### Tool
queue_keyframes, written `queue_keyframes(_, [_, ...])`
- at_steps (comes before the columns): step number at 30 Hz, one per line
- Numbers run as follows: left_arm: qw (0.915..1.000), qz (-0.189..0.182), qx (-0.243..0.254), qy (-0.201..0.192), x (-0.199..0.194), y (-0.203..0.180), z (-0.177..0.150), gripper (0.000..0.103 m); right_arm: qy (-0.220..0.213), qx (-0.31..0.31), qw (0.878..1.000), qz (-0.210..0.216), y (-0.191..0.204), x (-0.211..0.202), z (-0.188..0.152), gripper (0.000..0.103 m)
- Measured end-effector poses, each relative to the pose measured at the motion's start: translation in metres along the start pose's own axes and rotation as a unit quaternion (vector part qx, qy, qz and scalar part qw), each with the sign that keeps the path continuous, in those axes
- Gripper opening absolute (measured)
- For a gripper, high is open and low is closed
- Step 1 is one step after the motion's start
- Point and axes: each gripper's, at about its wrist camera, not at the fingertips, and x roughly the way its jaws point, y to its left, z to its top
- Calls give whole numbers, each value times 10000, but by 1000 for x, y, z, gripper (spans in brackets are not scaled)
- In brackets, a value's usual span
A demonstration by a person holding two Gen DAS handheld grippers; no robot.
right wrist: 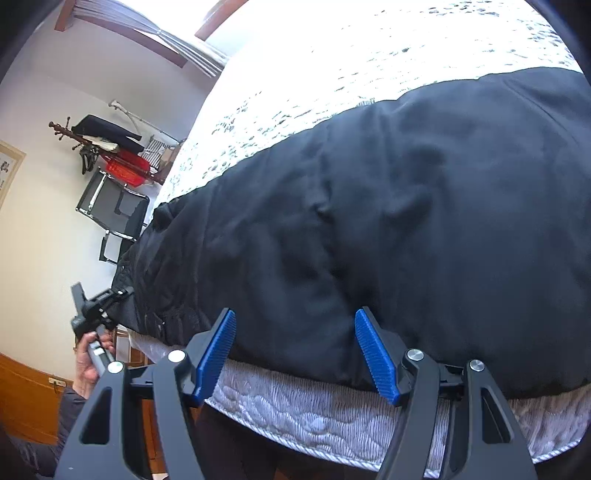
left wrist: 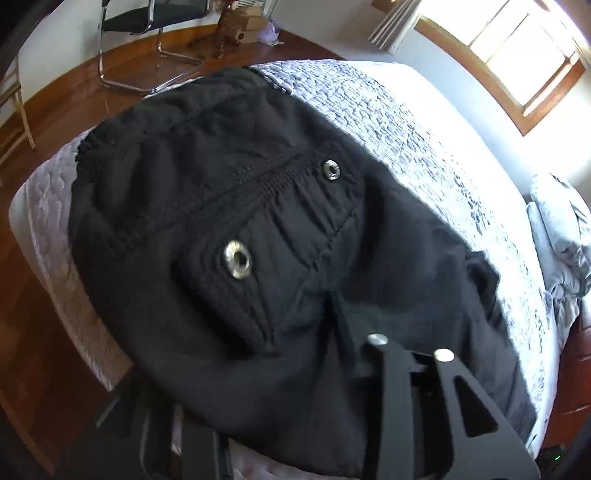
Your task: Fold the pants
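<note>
Black pants [left wrist: 229,206] lie on a bed with a white-grey quilt [left wrist: 388,122]. In the left wrist view the waistband faces me, with two metal eyelets [left wrist: 237,259]. The cloth covers the fingertips of my left gripper [left wrist: 295,369]; only its black arms show, so its state is hidden. In the right wrist view the pants [right wrist: 406,229] spread across the bed edge. My right gripper [right wrist: 295,350] is open, its blue pads [right wrist: 218,354] just in front of the pants' near edge, holding nothing. The left gripper [right wrist: 99,306] shows at the far left, at the waistband.
The bed's front edge [right wrist: 314,417] runs below the right gripper. A chair [left wrist: 147,22] and boxes stand on the wooden floor [left wrist: 74,107] beyond the bed. A window [left wrist: 517,48] is at the upper right. A coat rack and black chair [right wrist: 110,210] stand by the wall.
</note>
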Motion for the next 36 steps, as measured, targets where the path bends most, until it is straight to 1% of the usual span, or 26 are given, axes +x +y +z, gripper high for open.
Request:
queue_keyframes(1, [9999,14,82,-77,-3,-3,-2,42,-6,26,10000,24,-1,-1,0,68])
queue_keyframes(2, [9996,139,158,-165,-9,-4,-3,68,-27,30,10000,46,-1,-3,-1,68])
queue_keyframes(3, [9989,318,204,-288,-17,-5,-4,83,-55,13,10000,41,-1,-6,-1,68])
queue_keyframes(4, [9979,451,211,-413,-24,-6,-7,95,-100,-27,9999,0,-2,-11,-1,68])
queue_keyframes(5, [9965,525,217,-612,-36,-5,-10,94,-143,-59,9999,-40,-4,-16,-1,68])
queue_keyframes(7, [9961,597,202,-625,-48,-1,-9,94,-304,-96,9994,-129,-10,-33,-1,68])
queue_keyframes(9, [9941,877,36,-643,-61,9,-10,94,-503,-47,9984,-243,-22,-56,0,68])
queue_keyframes(11, [9920,1034,-157,-712,-76,18,-16,94,-828,61,9953,-495,-42,-91,-1,68])
queue_keyframes(12, [9905,1130,-233,-748,-87,15,-23,94,-996,172,9929,-626,-53,-108,-3,68])
queue_keyframes(13, [9877,1259,-324,-864,-96,14,-27,94,-1209,373,9889,-785,-70,-132,-6,68])
queue_keyframes(14, [9857,1319,-355,-991,-104,14,-30,94,-1341,539,9858,-858,-83,-148,-9,68])
queue_keyframes(16, [9804,1448,-311,-1297,-121,4,-39,94,-1580,990,9771,-1026,-115,-183,-22,68])
queue_keyframes(17, [9777,1479,-243,-1474,-129,-7,-45,94,-1658,1157,9730,-1114,-128,-195,-29,69])
queue_keyframes(18, [9766,1459,-189,-1567,-132,-17,-48,94,-1721,1310,9695,-1156,-140,-204,-36,70])
queue_keyframes(19, [9763,1366,-68,-1678,-137,-29,-53,94,-1762,1554,9654,-1136,-155,-213,-45,70])
queue_keyframes(20, [9763,1260,68,-1759,-140,-43,-59,94,-1781,1764,9626,-1025,-167,-217,-53,70])
queue_keyframes(21, [9766,1181,153,-1792,-141,-53,-63,94,-1807,1967,9597,-874,-178,-218,-59,70])
queue_keyframes(22, [9782,1021,245,-1794,-137,-70,-67,95,-1832,2107,9571,-779,-185,-218,-63,70])
queue_keyframes(24, [9839,605,375,-1640,-129,-93,-73,95,-1864,2412,9512,-479,-202,-212,-70,70])
queue_keyframes(25, [9859,476,481,-1529,-123,-102,-75,95,-1860,2539,9487,-297,-208,-208,-72,70])
queue_keyframes(26, [9874,421,638,-1389,-116,-112,-76,95,-1859,2650,9461,-133,-214,-203,-73,70])
queue_keyframes(27, [9875,434,819,-1278,-108,-122,-76,95,-1853,2742,9436,-32,-217,-198,-73,70])
queue_keyframes(29, [9848,456,1150,-1217,-92,-129,-79,95,-1857,2821,9412,37,-225,-189,-72,70])
queue_keyframes(32, [9734,959,1730,-1154,-66,-134,-76,95,-1918,2967,9354,168,-232,-181,-69,70])
queue_keyframes(34, [9693,1246,1874,-990,-50,-127,-71,95,-1963,3037,9319,268,-236,-177,-69,70])
queue_keyframes(36, [9698,1461,1789,-779,-34,-112,-65,95,-2005,3104,9287,322,-242,-175,-71,70])
